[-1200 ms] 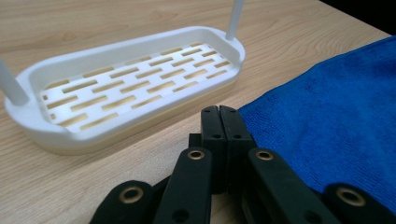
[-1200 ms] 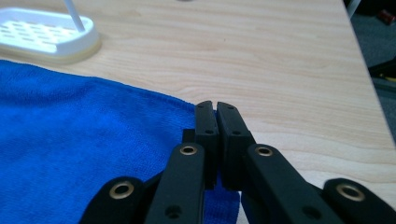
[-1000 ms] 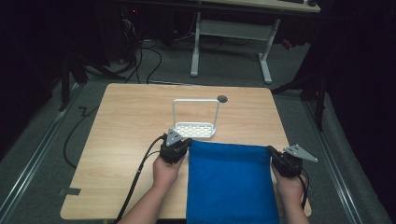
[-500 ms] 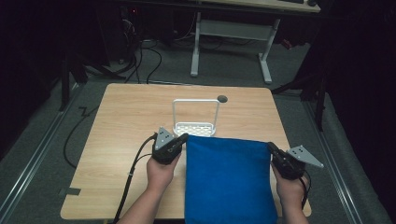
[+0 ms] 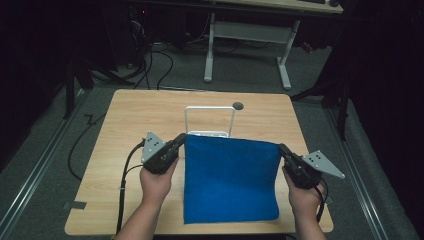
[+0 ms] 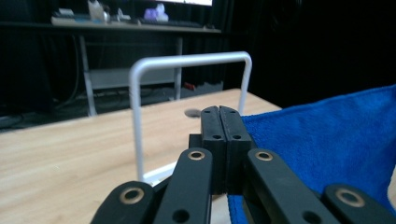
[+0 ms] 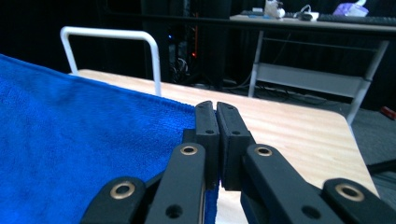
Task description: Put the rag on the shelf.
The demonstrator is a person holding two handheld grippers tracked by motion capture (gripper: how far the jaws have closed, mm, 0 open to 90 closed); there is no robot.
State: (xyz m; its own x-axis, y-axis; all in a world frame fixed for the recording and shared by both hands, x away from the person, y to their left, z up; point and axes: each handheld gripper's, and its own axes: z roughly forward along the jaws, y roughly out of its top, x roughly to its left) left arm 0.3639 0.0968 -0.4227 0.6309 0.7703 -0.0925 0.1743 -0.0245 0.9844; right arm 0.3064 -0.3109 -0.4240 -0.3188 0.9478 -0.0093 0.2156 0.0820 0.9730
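blue towel (image 5: 231, 180) hangs over the near half of the desk (image 5: 130, 130), stretched between the two grippers, with its top edge lifted and level and its bottom edge close to the near edge of the desk. the left hand-held gripper (image 5: 181, 142) has its jaws pressed together on the top left corner of the cloth, and in the left gripper view (image 6: 219, 140) the two black jaws meet with the blue fabric coming out beside them. the right hand-held gripper (image 5: 283, 150) is closed in the same way on the top right corner; in the right gripper view (image 7: 215, 140) the terry edge runs straight into the closed jaws. behind the towel, nearer to the far edge of the desk, stands a white wire rack (image 5: 210, 120) with an upright bar in the shape of a frame, and the top edge of the towel is just in front of it. the towel looks soft, light and limp, with a fluffy surface that is not slippery, so i judge it will sag in the middle if the corners come closer together and it will fold by its own weight. the corners are the good place to hold it, because a pinch there keeps the edge tight and flat. i think the work in hand is to bring the towel over the bar of the rack.
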